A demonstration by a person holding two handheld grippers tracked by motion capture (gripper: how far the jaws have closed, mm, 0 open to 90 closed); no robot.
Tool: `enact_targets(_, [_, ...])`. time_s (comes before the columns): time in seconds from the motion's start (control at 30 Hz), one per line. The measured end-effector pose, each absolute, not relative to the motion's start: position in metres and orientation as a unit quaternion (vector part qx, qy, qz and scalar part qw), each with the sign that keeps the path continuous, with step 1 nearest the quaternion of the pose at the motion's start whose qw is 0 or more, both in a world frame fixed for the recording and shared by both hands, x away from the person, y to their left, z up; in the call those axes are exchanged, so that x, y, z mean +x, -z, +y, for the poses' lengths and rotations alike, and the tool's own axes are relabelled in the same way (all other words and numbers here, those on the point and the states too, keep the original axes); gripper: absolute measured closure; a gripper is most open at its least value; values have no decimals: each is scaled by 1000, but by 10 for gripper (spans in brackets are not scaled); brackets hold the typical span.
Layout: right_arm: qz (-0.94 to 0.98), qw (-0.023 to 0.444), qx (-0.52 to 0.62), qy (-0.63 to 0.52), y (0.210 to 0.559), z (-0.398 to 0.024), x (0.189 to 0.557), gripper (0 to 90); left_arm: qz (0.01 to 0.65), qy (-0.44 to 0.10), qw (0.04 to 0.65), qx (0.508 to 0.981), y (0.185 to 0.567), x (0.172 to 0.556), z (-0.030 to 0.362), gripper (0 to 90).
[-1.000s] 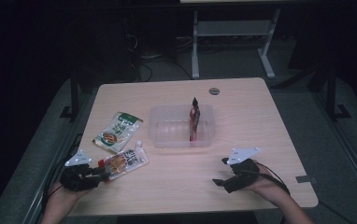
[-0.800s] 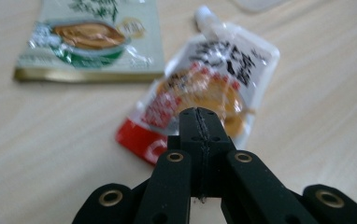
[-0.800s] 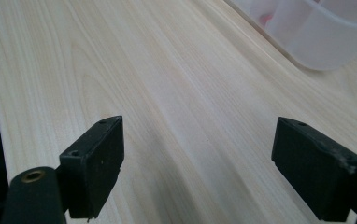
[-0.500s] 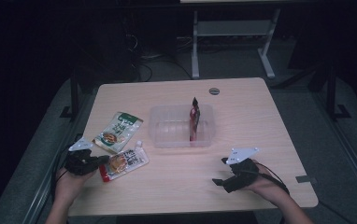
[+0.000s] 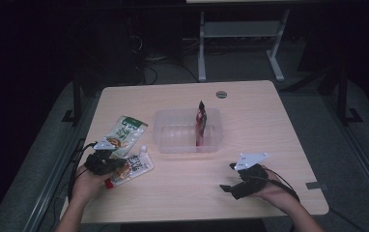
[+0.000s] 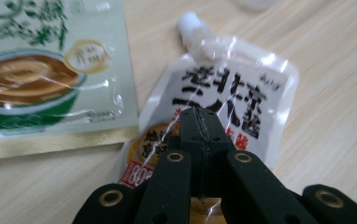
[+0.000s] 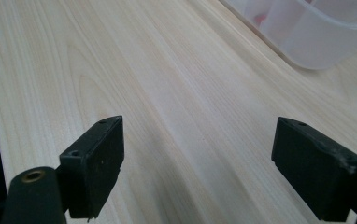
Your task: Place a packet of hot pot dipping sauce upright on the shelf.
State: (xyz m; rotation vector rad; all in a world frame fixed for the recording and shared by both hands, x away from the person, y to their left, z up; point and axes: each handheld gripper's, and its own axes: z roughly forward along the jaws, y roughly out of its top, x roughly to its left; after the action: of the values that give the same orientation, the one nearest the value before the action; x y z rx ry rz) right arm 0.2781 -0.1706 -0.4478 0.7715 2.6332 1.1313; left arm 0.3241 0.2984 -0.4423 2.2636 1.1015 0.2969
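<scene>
Left gripper (image 6: 200, 116) is pinching the white spouted pouch (image 6: 232, 88), jaws pressed together on its film; pouch is lying on the table (image 5: 182, 188) just beside the green soup packet (image 6: 41, 70). Right gripper (image 7: 197, 163) is resting spread wide, holding nothing, near the clear plastic container (image 7: 317, 32).

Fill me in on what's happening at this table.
A person sits at a wooden table with a claw in each hand. The left claw has closed on a white spouted pouch that lies beside a green packet. The right claw rests open over bare wood, holding nothing. A clear plastic bin in the middle already holds a dark red packet standing on edge.
</scene>
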Motion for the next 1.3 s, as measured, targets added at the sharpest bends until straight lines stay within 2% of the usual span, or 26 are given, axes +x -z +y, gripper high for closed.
enact_targets(0.37, [885, 83, 258, -378, 449, -169, 278, 168, 403, -101, 248, 875, 447, 339, 285, 900])
enact_targets(0.6, [886, 82, 258, -377, 450, -169, 279, 168, 388, -83, 259, 881, 448, 339, 280, 900])
enact_targets(1.3, [886, 83, 259, -375, 450, -169, 279, 167, 290, -25, 275, 916, 448, 320, 208, 899])
